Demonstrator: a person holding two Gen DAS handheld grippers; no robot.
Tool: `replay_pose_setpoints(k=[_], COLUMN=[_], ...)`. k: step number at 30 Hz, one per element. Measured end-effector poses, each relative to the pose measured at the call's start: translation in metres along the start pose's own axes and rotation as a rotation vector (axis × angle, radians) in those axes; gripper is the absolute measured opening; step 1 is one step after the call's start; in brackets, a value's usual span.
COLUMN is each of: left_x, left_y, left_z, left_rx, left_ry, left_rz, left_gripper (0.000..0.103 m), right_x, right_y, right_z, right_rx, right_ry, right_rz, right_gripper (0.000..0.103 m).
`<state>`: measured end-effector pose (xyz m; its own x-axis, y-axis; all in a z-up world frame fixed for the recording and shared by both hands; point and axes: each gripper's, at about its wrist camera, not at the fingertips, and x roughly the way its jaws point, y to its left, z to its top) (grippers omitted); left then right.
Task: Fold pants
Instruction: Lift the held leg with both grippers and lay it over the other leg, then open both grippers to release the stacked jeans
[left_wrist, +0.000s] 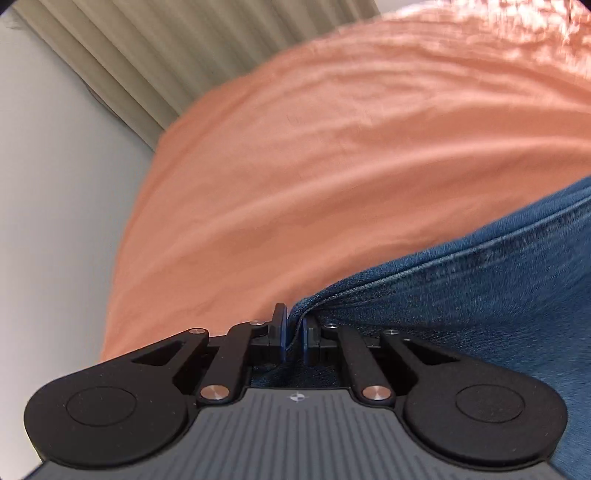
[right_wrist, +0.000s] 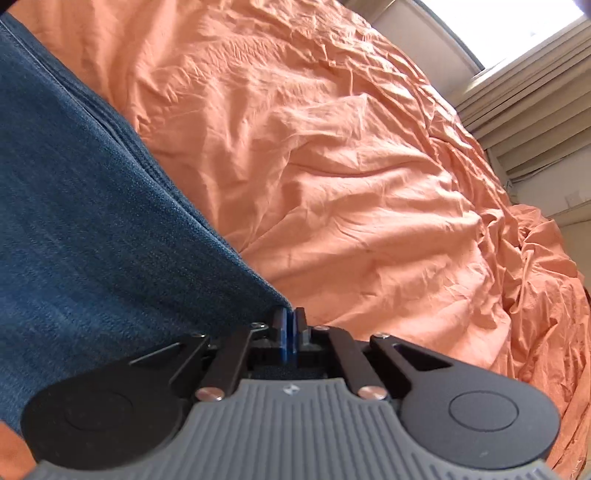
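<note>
The pants are blue denim jeans (left_wrist: 480, 295), lying over an orange bed sheet (left_wrist: 314, 166). In the left wrist view they fill the lower right, and my left gripper (left_wrist: 294, 325) is shut on their edge, with a seam running off to the right. In the right wrist view the jeans (right_wrist: 92, 221) fill the left side, and my right gripper (right_wrist: 290, 325) is shut on their corner. The cloth between the two grips is out of view.
The wrinkled orange sheet (right_wrist: 369, 184) covers the bed and bunches at its right edge (right_wrist: 546, 258). A pale wall (left_wrist: 55, 221) and pleated beige curtain (left_wrist: 147, 55) stand beyond the bed on the left. A bright window (right_wrist: 517, 22) and curtain are at the far right.
</note>
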<state>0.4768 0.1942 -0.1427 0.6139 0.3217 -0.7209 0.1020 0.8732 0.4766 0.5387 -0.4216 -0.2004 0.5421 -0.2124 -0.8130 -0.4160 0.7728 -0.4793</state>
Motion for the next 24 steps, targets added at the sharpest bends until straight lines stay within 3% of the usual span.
replay_pose_setpoints(k=[5, 13, 14, 15, 17, 18, 19, 21, 24], left_x=[-0.017, 0.035, 0.040, 0.044, 0.048, 0.049, 0.050, 0.042, 0.026], left_y=[0.014, -0.014, -0.015, -0.016, -0.017, -0.018, -0.019, -0.020, -0.014], left_z=[0.012, 0.032, 0.032, 0.031, 0.030, 0.030, 0.030, 0.030, 0.028], left_rx=[-0.038, -0.019, -0.011, -0.006, 0.010, 0.014, 0.018, 0.013, 0.018], left_ry=[-0.032, 0.034, 0.048, 0.065, 0.082, 0.091, 0.100, 0.076, 0.042], left_rz=[-0.006, 0.016, 0.016, 0.019, 0.008, 0.008, 0.003, 0.013, -0.005], left_gripper=[0.008, 0.009, 0.010, 0.018, 0.019, 0.024, 0.030, 0.098, 0.101], right_x=[-0.008, 0.042, 0.046, 0.047, 0.047, 0.044, 0.040, 0.030, 0.006], right_y=[-0.015, 0.000, 0.001, 0.003, 0.003, 0.002, 0.002, 0.002, 0.009], right_z=[0.002, 0.013, 0.012, 0.011, 0.009, 0.008, 0.007, 0.006, 0.006], right_rx=[0.088, 0.115, 0.125, 0.131, 0.155, 0.171, 0.188, 0.230, 0.275], right_ry=[-0.016, 0.052, 0.055, 0.051, 0.043, 0.034, 0.022, 0.004, -0.028], right_rz=[-0.015, -0.044, -0.038, -0.040, -0.045, -0.034, -0.024, -0.027, -0.029], right_gripper=[0.000, 0.000, 0.000, 0.000, 0.002, 0.012, 0.031, 0.051, 0.055])
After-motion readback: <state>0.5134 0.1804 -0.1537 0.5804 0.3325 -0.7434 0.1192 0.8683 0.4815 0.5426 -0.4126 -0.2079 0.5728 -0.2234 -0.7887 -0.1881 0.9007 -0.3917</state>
